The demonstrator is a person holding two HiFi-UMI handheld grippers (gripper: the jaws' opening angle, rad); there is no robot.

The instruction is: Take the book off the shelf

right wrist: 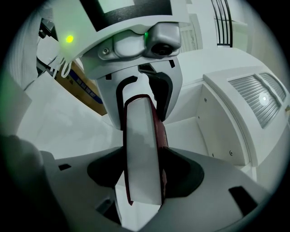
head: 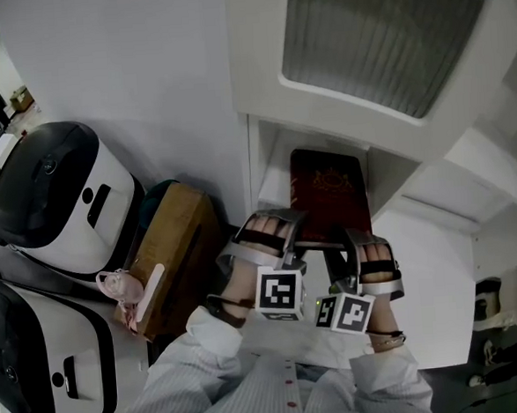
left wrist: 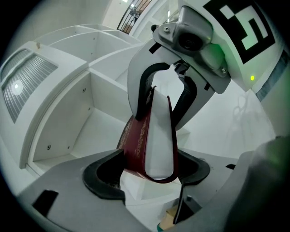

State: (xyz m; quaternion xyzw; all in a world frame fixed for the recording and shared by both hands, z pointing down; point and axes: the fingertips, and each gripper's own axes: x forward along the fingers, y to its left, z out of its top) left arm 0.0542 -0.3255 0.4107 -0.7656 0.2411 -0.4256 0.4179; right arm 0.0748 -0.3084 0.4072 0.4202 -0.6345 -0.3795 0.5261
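Two grippers show in the head view, side by side at the near edge of a dark red hardback book [head: 330, 192] with a gold ornament on its cover. My left gripper [head: 273, 227] takes the near left corner and my right gripper [head: 360, 243] the near right. The book's far end lies at the mouth of an open compartment in the white shelf [head: 268, 156]; I cannot tell whether it rests on the compartment floor. To the left stand a brown cardboard box [head: 177, 242] and a rounded white and black appliance [head: 59, 193]. From the left gripper view, the left gripper [left wrist: 147, 174] has its dark pads pressed against the book [left wrist: 136, 140], one on the red cover and one near the rounded spine, with the white page block between. The right gripper [left wrist: 165, 97] clasps the book further up, and the empty shelf [left wrist: 68, 118] compartment sits behind to the left. From the right gripper view, the right gripper [right wrist: 142, 176] pinches the book [right wrist: 140, 149] across its thickness, page edges facing the camera. The left gripper [right wrist: 140, 97] grips it beyond, with the cardboard box [right wrist: 79, 86] behind on the left and the shelf [right wrist: 217, 122] on the right.
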